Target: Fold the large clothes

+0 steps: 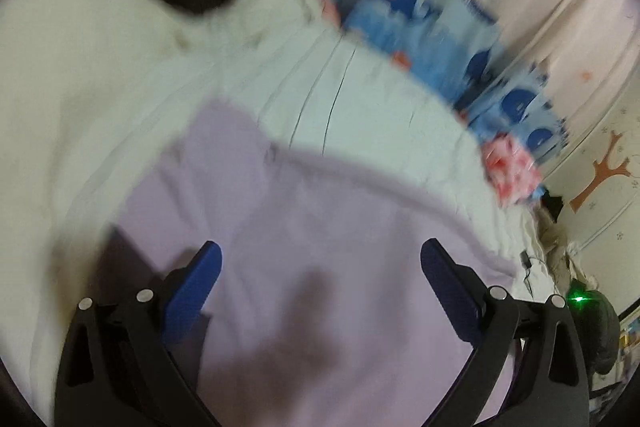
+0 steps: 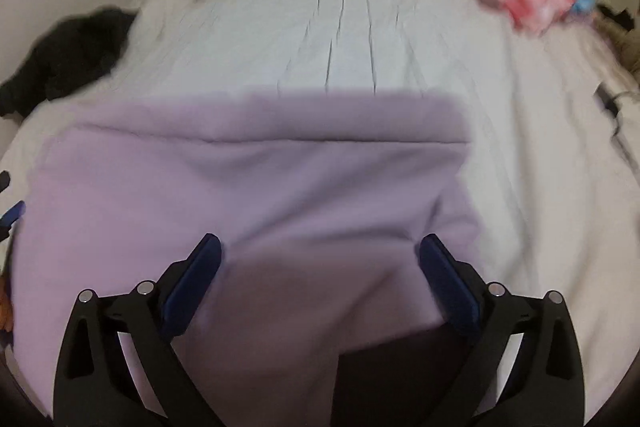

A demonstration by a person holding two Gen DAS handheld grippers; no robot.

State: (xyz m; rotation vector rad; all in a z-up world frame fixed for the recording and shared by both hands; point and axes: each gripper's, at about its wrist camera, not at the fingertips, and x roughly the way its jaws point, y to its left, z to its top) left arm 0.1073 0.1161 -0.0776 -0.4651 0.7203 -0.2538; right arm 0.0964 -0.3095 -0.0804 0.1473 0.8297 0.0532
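Clearly the soft lilac fleece garment [image 2: 248, 195] lies spread on the white-sheeted bed [image 2: 360, 39] under both empty grippers, left [image 1: 320, 279] and right [image 2: 320, 275], fingers wide apart, so a shallow pinch could catch one layer and drag the fold askew.

No legible text or labels anywhere

left hand-held gripper [image 1: 320, 251]: jaws wide apart | right hand-held gripper [image 2: 320, 247]: jaws wide apart

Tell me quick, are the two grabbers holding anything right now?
Left gripper: open, holding nothing, above the purple garment.
Right gripper: open, holding nothing, above the same garment.
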